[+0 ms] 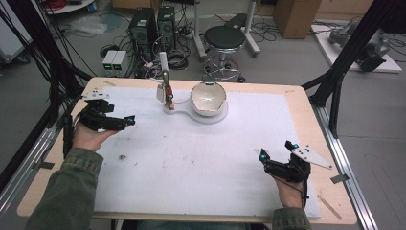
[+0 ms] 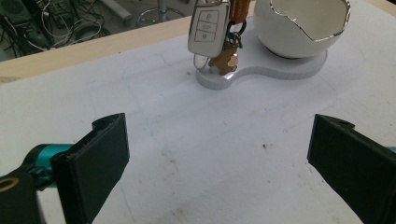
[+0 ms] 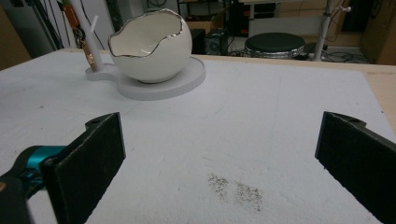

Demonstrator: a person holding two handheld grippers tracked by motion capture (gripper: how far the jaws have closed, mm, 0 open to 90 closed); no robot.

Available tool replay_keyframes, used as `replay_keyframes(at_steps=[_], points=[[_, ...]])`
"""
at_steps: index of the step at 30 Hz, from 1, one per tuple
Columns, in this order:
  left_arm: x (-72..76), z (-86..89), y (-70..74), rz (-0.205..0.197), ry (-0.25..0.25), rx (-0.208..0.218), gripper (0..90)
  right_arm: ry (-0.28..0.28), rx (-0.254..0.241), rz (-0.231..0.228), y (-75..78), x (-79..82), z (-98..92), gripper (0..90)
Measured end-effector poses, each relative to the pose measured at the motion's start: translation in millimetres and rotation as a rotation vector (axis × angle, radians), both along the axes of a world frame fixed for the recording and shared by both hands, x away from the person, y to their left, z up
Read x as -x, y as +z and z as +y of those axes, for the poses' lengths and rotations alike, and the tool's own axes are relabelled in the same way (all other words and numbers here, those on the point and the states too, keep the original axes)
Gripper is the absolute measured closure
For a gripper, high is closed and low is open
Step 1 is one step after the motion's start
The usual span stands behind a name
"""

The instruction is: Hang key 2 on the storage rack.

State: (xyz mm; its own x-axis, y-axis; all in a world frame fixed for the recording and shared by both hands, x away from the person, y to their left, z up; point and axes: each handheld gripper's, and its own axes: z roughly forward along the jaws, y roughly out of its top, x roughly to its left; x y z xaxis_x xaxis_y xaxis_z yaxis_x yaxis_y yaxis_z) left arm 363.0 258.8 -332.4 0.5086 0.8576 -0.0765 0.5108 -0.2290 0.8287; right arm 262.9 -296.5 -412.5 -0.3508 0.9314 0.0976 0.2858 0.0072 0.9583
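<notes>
A white eggshell-shaped bowl [image 1: 208,98] [image 2: 303,23] [image 3: 152,46] with a silver jagged rim sits on a white stand base [image 1: 215,117] [image 2: 280,72] [image 3: 182,81] at the table's far middle. Beside it a post on the same base carries a hanging car key fob [image 1: 161,92] [image 2: 208,28] with a brown tag [image 2: 225,59]. My left gripper [image 1: 125,122] [image 2: 219,163] is open at the table's left, aimed toward the keys, nothing between its jaws. My right gripper [image 1: 276,152] [image 3: 219,158] is open at the near right, empty, facing the bowl.
A white sheet [image 1: 191,158] covers most of the wooden table [image 1: 297,93]. Dark smudges [image 3: 236,189] mark the sheet near the right gripper. Behind the table stand a black stool [image 1: 225,38], computer towers [image 1: 143,26] and cables on the floor.
</notes>
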Motion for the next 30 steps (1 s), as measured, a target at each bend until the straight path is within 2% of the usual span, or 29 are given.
replay_keyframes(at_steps=[6, 10, 15, 30], points=[[10.4, 7.9, -8.4, -0.009, 0.008, 0.0, 6.0, -0.001, 0.002, 0.0, 0.0, -0.1, -0.1, 0.4], [22.4, 16.6, -13.2, -0.042, 0.022, 0.024, 6.0, -0.002, -0.002, 0.005, 0.0, -0.3, -0.2, 0.4], [35.4, 27.9, -20.6, -0.067, 0.04, 0.035, 6.0, -0.002, 0.002, 0.001, 0.1, 0.1, -0.3, 0.4], [63.0, 50.7, -52.4, -0.06, 0.084, 0.047, 6.0, 0.001, 0.007, 0.008, 0.2, 0.4, 1.9, 0.4]])
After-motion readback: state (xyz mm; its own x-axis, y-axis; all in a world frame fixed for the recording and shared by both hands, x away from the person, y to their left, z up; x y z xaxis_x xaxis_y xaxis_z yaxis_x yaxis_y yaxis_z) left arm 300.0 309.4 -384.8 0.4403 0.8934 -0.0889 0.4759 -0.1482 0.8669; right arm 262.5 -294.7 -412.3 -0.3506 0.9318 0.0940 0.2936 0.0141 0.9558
